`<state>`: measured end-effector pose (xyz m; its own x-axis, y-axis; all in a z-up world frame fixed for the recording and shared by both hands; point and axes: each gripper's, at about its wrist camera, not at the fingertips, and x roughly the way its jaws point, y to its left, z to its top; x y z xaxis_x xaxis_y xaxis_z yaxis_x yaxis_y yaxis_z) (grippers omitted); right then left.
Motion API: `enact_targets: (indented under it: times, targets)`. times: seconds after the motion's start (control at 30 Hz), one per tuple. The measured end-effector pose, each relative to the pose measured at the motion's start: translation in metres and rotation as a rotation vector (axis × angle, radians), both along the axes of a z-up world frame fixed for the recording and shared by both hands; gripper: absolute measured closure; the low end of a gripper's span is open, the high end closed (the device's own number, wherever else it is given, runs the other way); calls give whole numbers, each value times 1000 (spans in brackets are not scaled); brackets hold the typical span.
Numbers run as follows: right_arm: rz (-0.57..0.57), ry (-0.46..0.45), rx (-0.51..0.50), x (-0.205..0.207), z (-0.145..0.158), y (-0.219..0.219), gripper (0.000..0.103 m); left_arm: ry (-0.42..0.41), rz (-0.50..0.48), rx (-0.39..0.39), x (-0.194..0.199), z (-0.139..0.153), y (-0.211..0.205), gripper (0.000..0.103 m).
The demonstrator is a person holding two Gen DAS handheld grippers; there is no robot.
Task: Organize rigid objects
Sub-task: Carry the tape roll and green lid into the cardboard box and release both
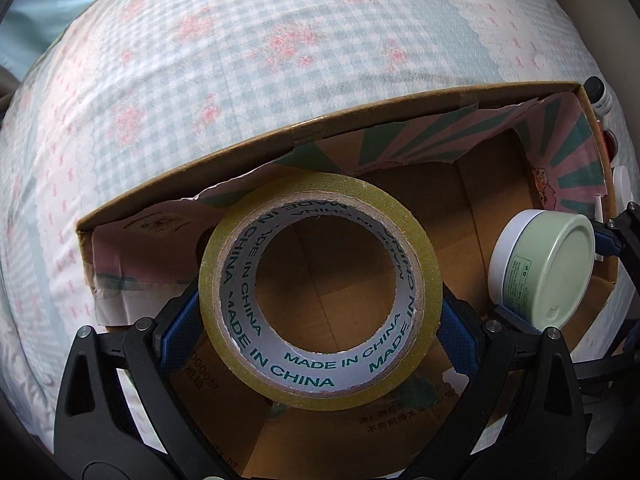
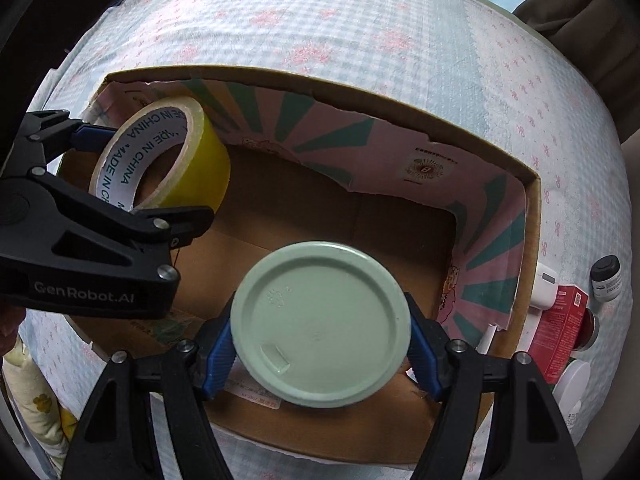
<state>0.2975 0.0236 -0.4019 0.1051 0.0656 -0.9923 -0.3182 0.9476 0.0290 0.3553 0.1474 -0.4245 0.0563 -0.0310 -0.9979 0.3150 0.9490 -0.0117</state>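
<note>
Both grippers are hanging over the open cardboard box [image 2: 534, 216], which is sitting on a bedspread [image 1: 168, 92] with a pale check and pink flower print. The left gripper [image 1: 320, 316] is clamping a roll of yellowish packing tape [image 1: 320, 280] between its blue pads [image 1: 458, 336], one pad on each flat side wall of the roll, core facing the camera, "MADE IN CHINA" printed round the inside. From the right wrist view that tape roll [image 2: 160, 156] is sitting above the box's left half, near the left wall, off the floor as far as I can tell. The right gripper [image 2: 320, 344] is gripping a round pale-green jar [image 2: 320, 328] by its sides, lid toward the camera, blue pads [image 2: 218, 356] pressing on both flanks. From the left wrist view the same jar [image 1: 544, 268] is showing a white band and a small label on its side, and it is hanging over the box's right half, close to the right wall. The box floor [image 2: 320, 216] is bare brown cardboard; inner walls are carrying a pink and teal ray print. Just outside the box's right wall, on the bedspread: a red carton [image 2: 562, 332], a small dark-capped bottle [image 2: 606, 278], a white item [image 2: 544, 284], another white round item [image 2: 574, 384]. Cannot tell what those white ones are.
</note>
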Motion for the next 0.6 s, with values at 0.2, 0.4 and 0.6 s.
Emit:
enact_targets:
  times: [0.2, 0.4, 0.6]
  targets:
    - [6, 30, 28, 5, -9, -2, 34, 17, 0, 2, 3, -6, -8, 5]
    - [4, 46, 49, 5, -11, -4, 33, 0, -3, 1, 3, 4, -11, 4]
    - [-62, 54, 108, -3, -9, -20, 0, -66, -11, 20, 0, 26, -10, 0]
